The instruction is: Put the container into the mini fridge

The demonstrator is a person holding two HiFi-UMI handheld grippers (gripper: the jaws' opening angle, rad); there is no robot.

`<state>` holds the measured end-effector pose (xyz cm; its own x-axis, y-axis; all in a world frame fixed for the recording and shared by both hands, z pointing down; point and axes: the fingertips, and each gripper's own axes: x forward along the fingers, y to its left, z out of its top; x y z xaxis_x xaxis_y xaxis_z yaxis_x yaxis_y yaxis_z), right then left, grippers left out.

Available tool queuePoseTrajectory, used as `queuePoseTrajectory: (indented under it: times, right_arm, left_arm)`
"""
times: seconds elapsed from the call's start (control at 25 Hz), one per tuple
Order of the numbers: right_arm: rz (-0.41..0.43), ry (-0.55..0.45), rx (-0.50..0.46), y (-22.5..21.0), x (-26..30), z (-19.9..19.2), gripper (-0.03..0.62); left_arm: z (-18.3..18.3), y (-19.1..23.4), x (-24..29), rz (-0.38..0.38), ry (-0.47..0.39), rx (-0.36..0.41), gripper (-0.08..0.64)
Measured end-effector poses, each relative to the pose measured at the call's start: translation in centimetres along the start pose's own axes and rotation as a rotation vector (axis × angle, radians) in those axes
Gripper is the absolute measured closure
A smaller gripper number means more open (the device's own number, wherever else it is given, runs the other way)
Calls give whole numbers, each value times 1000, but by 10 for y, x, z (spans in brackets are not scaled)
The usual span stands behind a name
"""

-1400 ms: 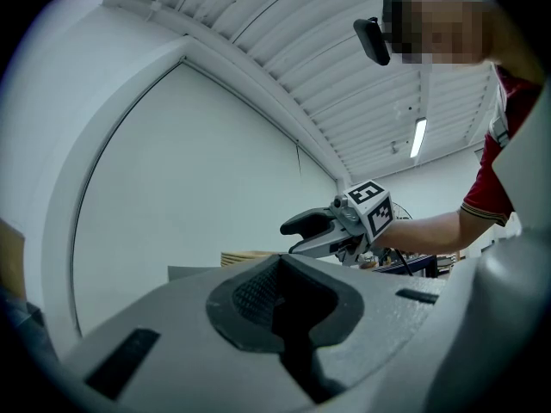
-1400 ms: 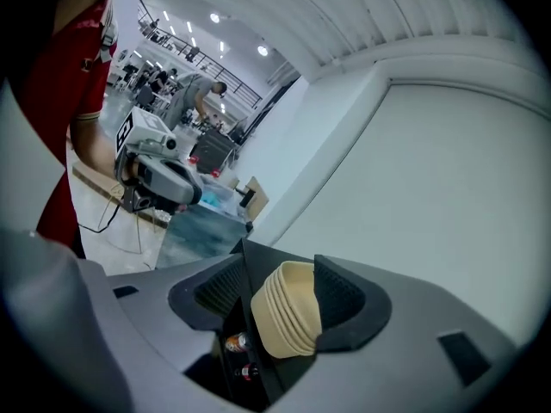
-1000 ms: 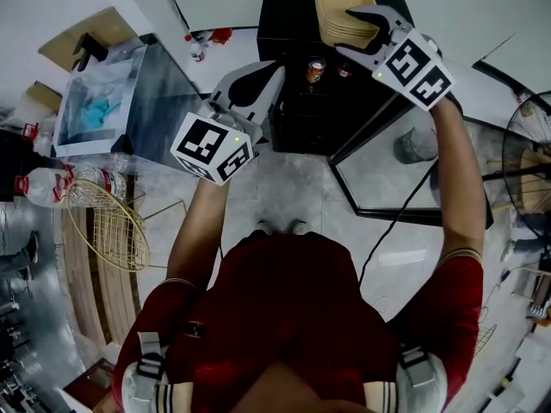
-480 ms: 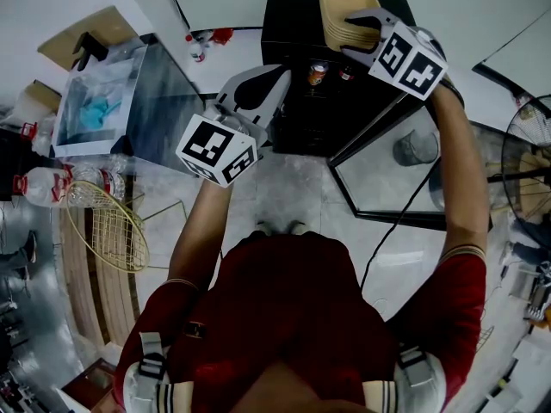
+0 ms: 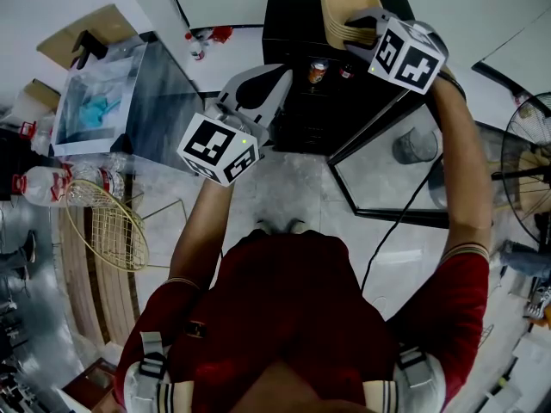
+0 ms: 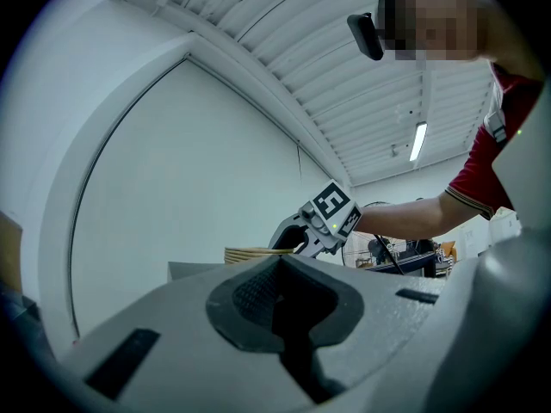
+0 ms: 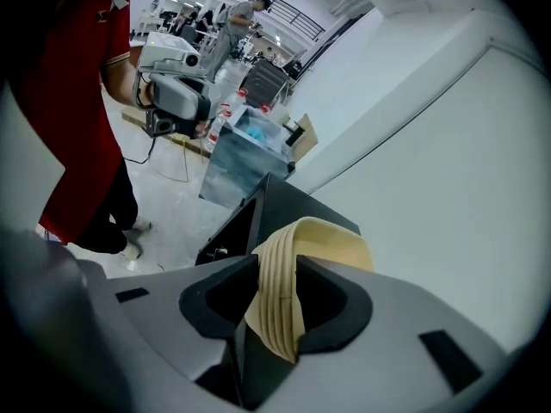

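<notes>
right jaws: right gripper (image 7: 277,289) closing on the rim of the container (image 7: 325,237), which stands between them
left jaws: left gripper (image 6: 288,317) clenched, empty, left of the mini fridge (image 5: 289,15)
container: on top of the mini fridge
step: taking hold
next: firm pinch, lift off the top, lower to the open front

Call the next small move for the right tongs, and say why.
Probably finish the squeeze before any lift. The right tongs are closing with the rim of the beige container stack between them, pads about touching it. The stack sits on top of the mini fridge, whose door stands open.
</notes>
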<state>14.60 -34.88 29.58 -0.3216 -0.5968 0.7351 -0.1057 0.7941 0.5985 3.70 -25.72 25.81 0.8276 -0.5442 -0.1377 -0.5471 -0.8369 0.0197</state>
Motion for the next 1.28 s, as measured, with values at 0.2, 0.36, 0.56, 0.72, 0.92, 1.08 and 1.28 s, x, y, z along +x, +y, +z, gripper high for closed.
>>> queuePoseTrajectory:
  times: [0.2, 0.36, 0.56, 0.72, 0.92, 1.08, 1.28]
  right_arm:
    - [-9, 38, -50, 2, 0, -1, 488]
    - [-19, 46, -60, 4, -1, 0, 497]
    - [-36, 58, -74, 10, -3, 0, 517]
    - [-54, 63, -84, 14, -7, 1, 529]
    - [-76, 52, -84, 21, -11, 6, 535]
    - [-102, 45, -91, 26, -20, 11, 538]
    - [-143, 27, -87, 35, -36, 18, 543]
  left_arm:
    - [2, -2, -2, -4, 2, 0, 554]
    - [3, -3, -5, -5, 1, 0, 554]
    - [2, -6, -10, -8, 4, 3, 554]
    - [1, -10, -11, -16, 8, 2, 554]
    - [1, -13, -14, -29, 10, 0, 554]
    - [2, -16, -15, -35, 10, 0, 554]
    - [0, -20, -20, -41, 8, -6, 554]
